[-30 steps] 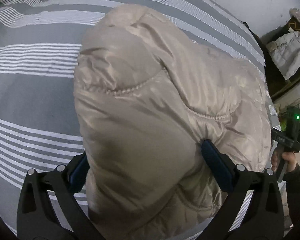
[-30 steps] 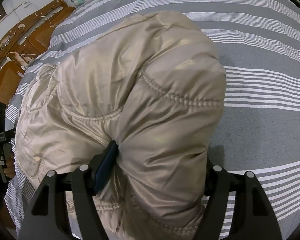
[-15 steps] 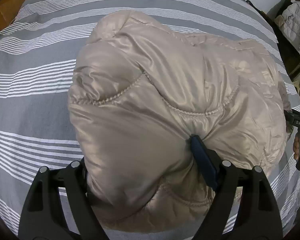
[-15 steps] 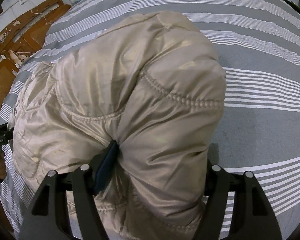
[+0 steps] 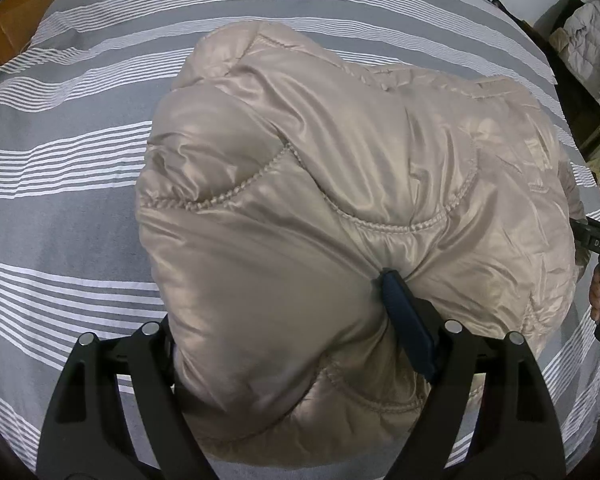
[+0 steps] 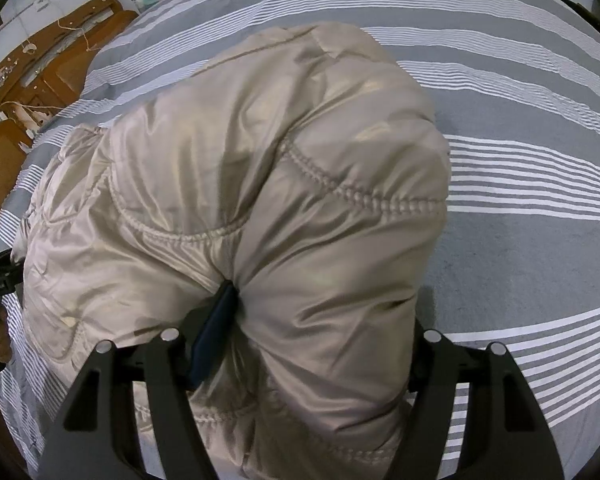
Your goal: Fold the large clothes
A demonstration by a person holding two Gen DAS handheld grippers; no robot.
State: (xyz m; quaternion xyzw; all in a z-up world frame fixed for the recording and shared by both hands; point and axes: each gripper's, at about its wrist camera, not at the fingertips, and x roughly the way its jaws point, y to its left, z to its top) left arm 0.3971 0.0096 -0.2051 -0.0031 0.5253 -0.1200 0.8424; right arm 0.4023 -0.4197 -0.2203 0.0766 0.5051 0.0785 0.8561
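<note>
Tools side-by-side, clamping jacket.

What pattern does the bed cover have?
The bed cover is grey with bands of thin white stripes; the right wrist view shows it best.

A home bedroom: a bed under a grey-and-white striped cover beside wooden furniture.

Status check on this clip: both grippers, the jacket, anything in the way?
Left gripper shut on jacket. Right gripper shut on jacket too. Jacket bunched over the striped bedspread. Nothing in the way.
</note>
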